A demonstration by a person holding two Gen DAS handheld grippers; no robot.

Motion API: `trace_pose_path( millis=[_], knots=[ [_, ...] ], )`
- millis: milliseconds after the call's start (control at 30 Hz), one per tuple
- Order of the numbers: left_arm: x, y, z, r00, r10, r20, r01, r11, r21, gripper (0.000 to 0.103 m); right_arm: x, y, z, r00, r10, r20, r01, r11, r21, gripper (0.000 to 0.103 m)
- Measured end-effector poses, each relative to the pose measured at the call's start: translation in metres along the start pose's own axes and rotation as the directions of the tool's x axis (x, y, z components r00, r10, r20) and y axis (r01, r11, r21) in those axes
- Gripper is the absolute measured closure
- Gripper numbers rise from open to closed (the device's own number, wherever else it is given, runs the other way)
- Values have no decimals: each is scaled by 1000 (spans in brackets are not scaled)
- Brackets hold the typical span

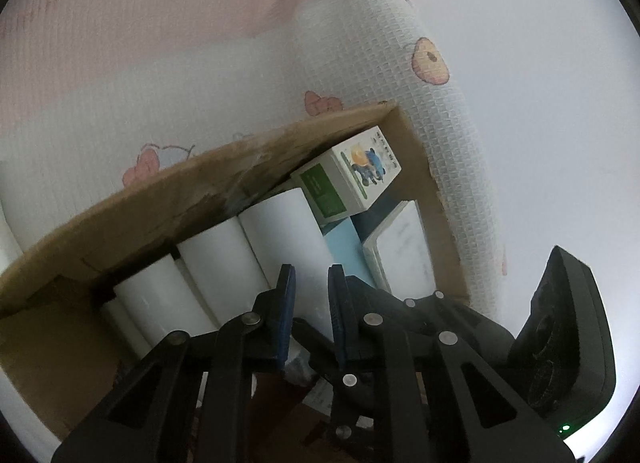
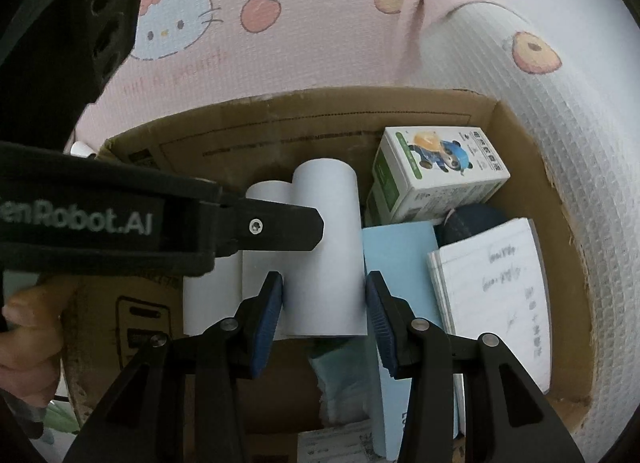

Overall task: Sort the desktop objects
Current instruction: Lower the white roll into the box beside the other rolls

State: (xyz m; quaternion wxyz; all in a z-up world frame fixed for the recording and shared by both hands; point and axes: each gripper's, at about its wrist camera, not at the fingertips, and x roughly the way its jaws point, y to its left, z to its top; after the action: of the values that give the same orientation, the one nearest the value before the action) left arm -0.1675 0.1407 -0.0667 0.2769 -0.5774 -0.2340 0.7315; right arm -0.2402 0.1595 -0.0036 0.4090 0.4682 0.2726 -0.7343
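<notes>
White paper roll (image 2: 326, 247) stands clamped in the right tool (image 2: 324, 303) inside the cardboard box (image 2: 560, 247), while the left tool (image 1: 310, 303), nearly together and empty, could topple rolls at nine o'clock.

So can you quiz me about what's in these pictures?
1. True or false: the notebook lies inside the box.
2. What colour is the book between the notebook and the roll?
3. What is the right tool gripping? A) the roll B) the book C) the notebook

Key: 1 true; 2 blue; 3 A.
</notes>
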Motion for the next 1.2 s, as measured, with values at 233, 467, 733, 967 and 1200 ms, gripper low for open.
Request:
trace_pose_path(
  millis=[233,467,733,967,1200],
  knots=[
    [3,1,2,1000,-4,-6,4,1000,-2,85,1,1,4,1000,15,-13,-15,1000,-7,63],
    [0,1,0,1000,9,25,-9,1000,30,85,-17,-12,2,1000,29,-1,-29,1000,9,62],
    [2,-21,-1,999,38,33,-42,989,139,93,-35,-32,-2,999,15,33,-18,997,76,79],
    [13,-17,1,998,54,-16,-52,992,118,93,-17,-24,1,997,73,-18,-72,996,46,84],
    [21,-6,-1,993,97,-67,-91,993,77,93,-5,-15,5,997,40,-59,-39,999,12,84]
  ],
)
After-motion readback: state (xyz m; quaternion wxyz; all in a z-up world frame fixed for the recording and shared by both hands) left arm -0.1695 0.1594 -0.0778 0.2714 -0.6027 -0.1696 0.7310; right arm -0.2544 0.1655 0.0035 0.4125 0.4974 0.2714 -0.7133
